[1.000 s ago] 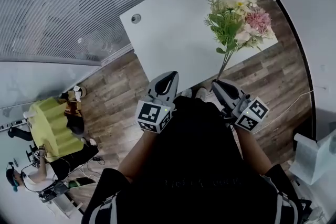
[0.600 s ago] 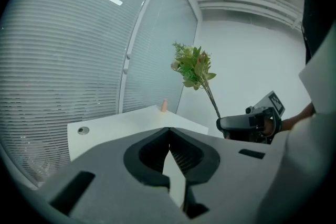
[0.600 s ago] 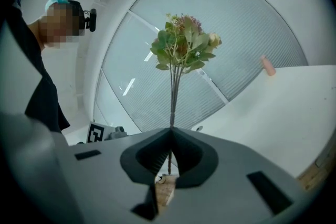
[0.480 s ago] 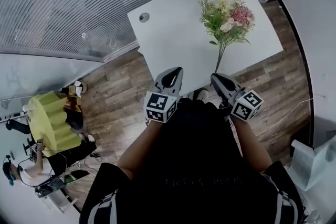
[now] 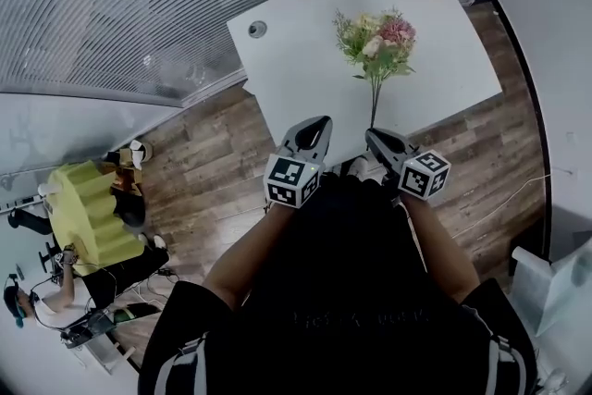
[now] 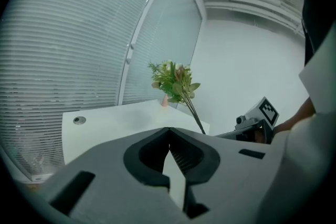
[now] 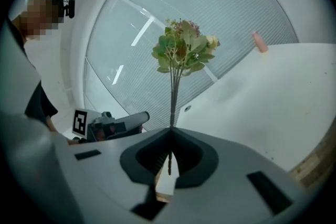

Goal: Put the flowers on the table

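The left claw (image 5: 317,123) has its jaws pressed together on nothing, just beside its partner. The right claw (image 5: 372,134) pinches the flowers (image 5: 375,40) by the stem ends. The blooms stand out ahead of it, raised over the table (image 5: 296,69). To my eye, the tidy way is to tip the bunch down slowly. The jaws should part only once the stems lie flat, well past the near edge.

The head view looked steeply down from high above the worktop (image 5: 296,69). Each tool view sat low, seemingly just off the worktop's near edge, facing across it. All three shared the worktop and the flowers (image 5: 375,37). The left tool (image 5: 321,121) view also caught the right tool (image 5: 372,135), and the reverse.
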`<state>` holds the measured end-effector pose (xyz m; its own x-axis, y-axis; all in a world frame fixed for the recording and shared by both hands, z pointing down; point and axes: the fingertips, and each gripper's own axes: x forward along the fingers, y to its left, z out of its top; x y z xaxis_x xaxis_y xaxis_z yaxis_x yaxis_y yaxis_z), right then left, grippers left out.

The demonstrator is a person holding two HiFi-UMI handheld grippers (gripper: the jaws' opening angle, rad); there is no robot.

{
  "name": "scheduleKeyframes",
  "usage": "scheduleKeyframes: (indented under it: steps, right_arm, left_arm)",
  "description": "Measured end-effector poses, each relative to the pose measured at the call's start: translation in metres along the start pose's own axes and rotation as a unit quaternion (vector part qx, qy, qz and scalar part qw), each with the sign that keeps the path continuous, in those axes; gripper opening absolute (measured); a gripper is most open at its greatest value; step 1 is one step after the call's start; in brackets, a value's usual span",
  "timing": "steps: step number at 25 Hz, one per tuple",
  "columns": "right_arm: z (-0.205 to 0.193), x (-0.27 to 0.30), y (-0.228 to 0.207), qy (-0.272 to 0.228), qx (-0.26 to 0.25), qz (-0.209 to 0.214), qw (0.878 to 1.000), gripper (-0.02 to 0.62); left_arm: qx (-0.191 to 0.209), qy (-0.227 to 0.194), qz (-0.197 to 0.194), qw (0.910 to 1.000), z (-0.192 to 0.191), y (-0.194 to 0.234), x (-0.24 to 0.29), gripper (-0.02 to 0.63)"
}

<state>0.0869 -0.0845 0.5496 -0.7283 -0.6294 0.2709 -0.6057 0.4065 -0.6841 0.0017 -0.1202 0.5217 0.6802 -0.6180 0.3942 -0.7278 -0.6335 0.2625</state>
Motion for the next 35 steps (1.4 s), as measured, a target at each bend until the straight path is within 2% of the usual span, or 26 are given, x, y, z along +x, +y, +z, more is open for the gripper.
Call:
scheduleKeyframes:
  steps: [10,17,23,27,35]
  right_arm:
    - [-0.031,0.022,-0.032,0.044,0.023,-0.023,0.999,0.032]
    - [-0.050,0.032,-0.045,0.063,0.055,-0.034,0.996,0.034]
    - [-0.065,0.035,-0.060,0.080,0.073,-0.041,0.993,0.034]
    - [-0.072,0.038,-0.067,0.088,0.081,-0.049,0.992,0.034]
    - [-0.086,0.050,-0.087,0.105,0.134,-0.103,0.980,0.034]
  left_arm:
    - [-0.035,0.070,-0.017,0.9968,-0.058,0.004,0.023,0.018]
    - [-0.077,0.089,-0.009,0.9930,-0.076,0.018,0.026,0.018]
    - [-0.079,0.115,-0.006,0.9902,-0.091,0.020,0.029,0.018]
    - [-0.094,0.126,0.003,0.9876,-0.103,0.024,0.030,0.018]
    - [-0.097,0.146,-0.004,0.9846,-0.118,0.021,0.028,0.018]
